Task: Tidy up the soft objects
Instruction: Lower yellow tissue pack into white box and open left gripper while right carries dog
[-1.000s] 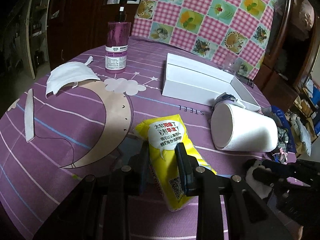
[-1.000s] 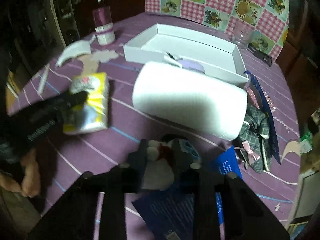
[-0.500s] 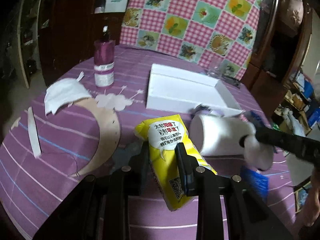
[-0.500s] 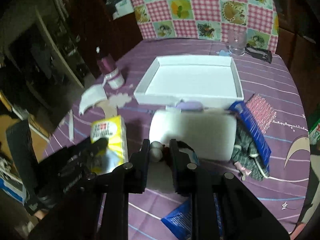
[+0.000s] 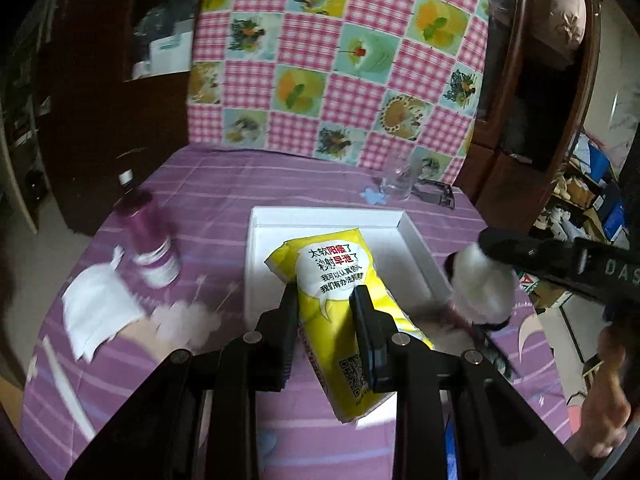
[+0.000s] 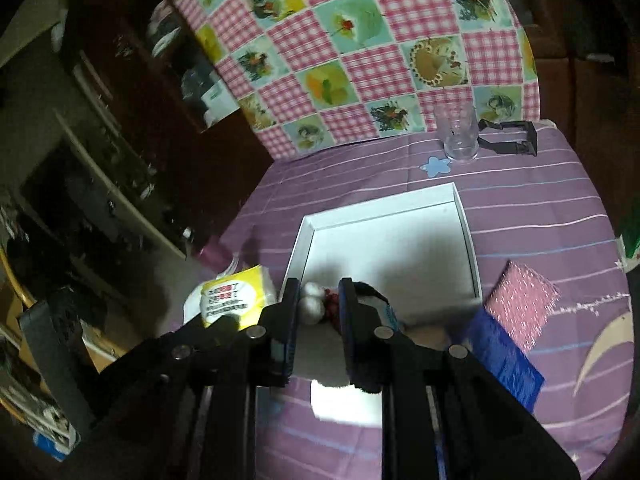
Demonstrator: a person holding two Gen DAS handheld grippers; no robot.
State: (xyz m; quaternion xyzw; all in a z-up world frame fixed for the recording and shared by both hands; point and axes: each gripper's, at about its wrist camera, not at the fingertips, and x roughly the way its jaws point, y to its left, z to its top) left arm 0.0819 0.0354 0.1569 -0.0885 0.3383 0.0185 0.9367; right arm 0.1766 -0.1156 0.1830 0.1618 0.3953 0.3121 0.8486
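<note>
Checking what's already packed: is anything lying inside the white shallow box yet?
No: in the right wrist view the white shallow box shows only a bare white floor with shadows.

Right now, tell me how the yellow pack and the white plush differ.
The yellow pack is a flat printed plastic packet in the left gripper; the white plush is a fuzzy rounded lump in the right gripper. The pack looks larger. Both are clamped, held up by the white tray.

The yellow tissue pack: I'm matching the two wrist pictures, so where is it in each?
Left wrist: yellow tissue pack at centre, clamped in the left gripper, over the white box.
Right wrist: lower left, beside the box's left wall.
Shared landmark: the white box.
</note>
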